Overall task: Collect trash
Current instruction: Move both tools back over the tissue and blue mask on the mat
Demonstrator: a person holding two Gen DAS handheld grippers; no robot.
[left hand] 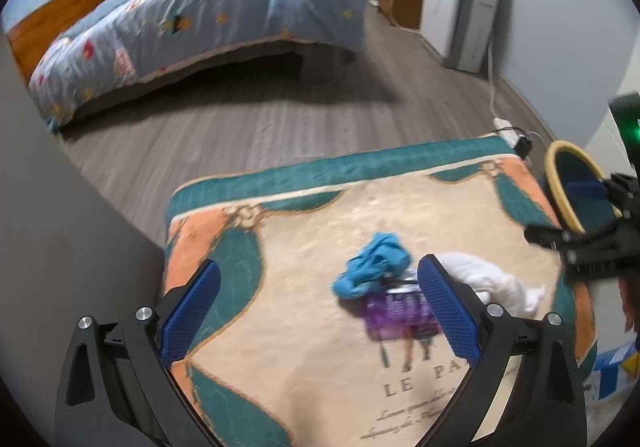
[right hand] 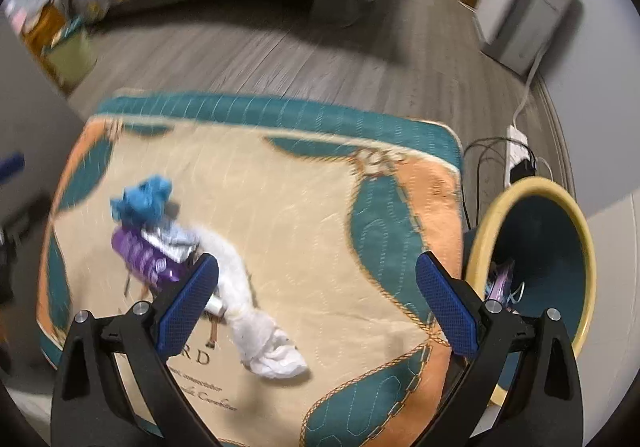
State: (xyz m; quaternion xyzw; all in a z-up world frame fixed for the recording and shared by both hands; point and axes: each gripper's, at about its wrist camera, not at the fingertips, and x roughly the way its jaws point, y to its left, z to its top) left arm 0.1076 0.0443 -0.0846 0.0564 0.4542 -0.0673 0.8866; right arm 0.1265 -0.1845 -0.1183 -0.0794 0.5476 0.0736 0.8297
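Purple wrapper point(left hand: 396, 313) between left tongs point(left hand: 320, 287)

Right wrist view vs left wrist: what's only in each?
Right wrist only: litter inside the yellow-rimmed teal bin, plus the full crumpled white tissue.

Left wrist only: the right gripper, seen from outside near the bin.

Both: blue crumpled paper, purple wrapper, patterned rug, and the bed.

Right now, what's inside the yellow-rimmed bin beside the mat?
The bin holds some purple and whitish trash low against its near wall. The right gripper hides the bottom, so anything there is unseen.
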